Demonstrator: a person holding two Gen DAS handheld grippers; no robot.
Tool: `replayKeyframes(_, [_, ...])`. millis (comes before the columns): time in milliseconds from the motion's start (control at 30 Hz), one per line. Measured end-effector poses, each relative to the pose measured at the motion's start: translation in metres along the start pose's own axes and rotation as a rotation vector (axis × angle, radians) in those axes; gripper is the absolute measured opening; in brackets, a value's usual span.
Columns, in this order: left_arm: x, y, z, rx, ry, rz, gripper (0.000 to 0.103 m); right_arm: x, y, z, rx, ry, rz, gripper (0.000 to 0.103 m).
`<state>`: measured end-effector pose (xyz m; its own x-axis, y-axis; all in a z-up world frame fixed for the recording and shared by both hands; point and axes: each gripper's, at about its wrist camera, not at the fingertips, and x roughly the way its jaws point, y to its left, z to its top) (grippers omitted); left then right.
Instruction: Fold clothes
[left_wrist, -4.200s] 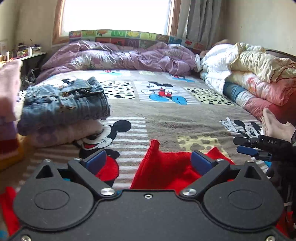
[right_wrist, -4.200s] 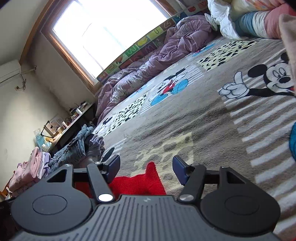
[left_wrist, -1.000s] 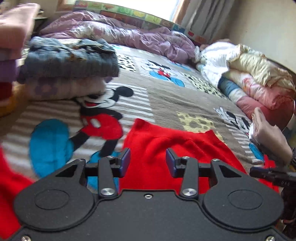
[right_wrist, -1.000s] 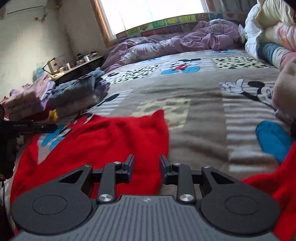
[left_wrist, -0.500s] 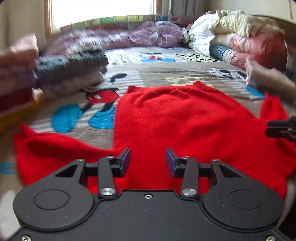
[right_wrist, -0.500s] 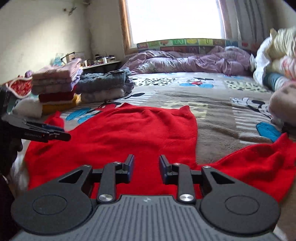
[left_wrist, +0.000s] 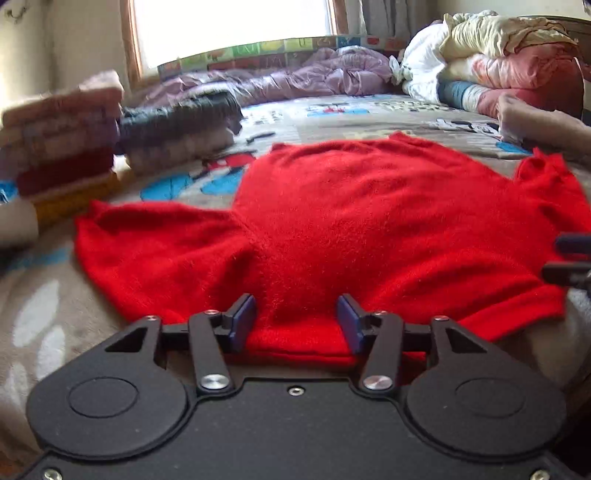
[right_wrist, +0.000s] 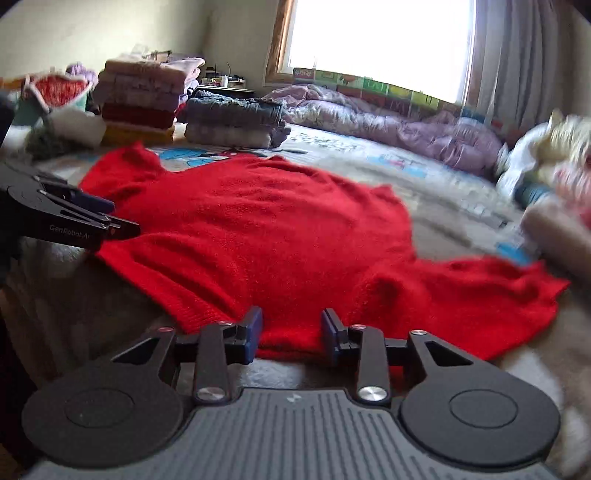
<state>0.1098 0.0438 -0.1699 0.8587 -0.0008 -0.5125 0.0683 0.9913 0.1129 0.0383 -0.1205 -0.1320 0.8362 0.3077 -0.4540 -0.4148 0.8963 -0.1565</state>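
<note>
A red sweater (left_wrist: 369, 206) lies spread flat on the cartoon-print bed blanket (left_wrist: 44, 314), with a sleeve out to each side. My left gripper (left_wrist: 295, 321) sits at its near edge, towards the left sleeve. Its jaws are partly closed, with red fabric bunched between the blue pads. My right gripper (right_wrist: 291, 332) pinches the near edge of the sweater (right_wrist: 258, 221) the same way, beside the right sleeve. Each gripper shows at the edge of the other's view: left gripper (right_wrist: 125, 225), right gripper (left_wrist: 569, 258).
Folded clothes (right_wrist: 140, 103) are stacked at the far left, with folded jeans (right_wrist: 236, 110) on another pile beside them. A purple duvet (left_wrist: 314, 74) lies under the window. Heaped bedding (left_wrist: 498, 62) fills the right side. A person's hand (left_wrist: 535, 122) rests there.
Both grippers narrowed from wide open onto the sweater and drew back towards the near edge. The sweater went from bunched to spread flat, sleeves out.
</note>
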Motion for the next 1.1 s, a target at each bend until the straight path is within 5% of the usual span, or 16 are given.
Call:
replayKeyframes(100, [-0.003, -0.004, -0.008, 0.011, 0.006, -0.001, 0.07, -0.004, 0.004, -0.007, 0.024, 0.036, -0.006, 0.044])
replayKeyframes(200, [-0.001, 0.0, -0.008, -0.011, 0.012, -0.005, 0.071, -0.014, -0.003, -0.007, 0.086, 0.039, -0.003, 0.044])
replayKeyframes(333, [-0.024, -0.009, -0.005, 0.018, -0.083, 0.016, 0.071, -0.029, -0.001, -0.013, 0.158, 0.03, 0.005, 0.044])
replayKeyframes(567, [-0.048, -0.042, -0.008, 0.086, -0.21, -0.079, 0.072, -0.033, -0.015, -0.014, 0.206, -0.087, -0.091, 0.044])
replayKeyframes(633, [-0.042, -0.052, -0.01, 0.111, -0.193, -0.102, 0.074, -0.026, -0.018, -0.016, 0.196, -0.085, -0.099, 0.044])
replayKeyframes(733, [-0.01, -0.06, -0.026, 0.107, -0.014, -0.159, 0.099, 0.001, -0.017, -0.023, 0.169, 0.063, -0.098, 0.055])
replayKeyframes(1100, [-0.024, -0.063, -0.025, 0.13, -0.019, -0.17, 0.102, -0.033, -0.05, -0.031, 0.457, -0.001, -0.072, 0.055])
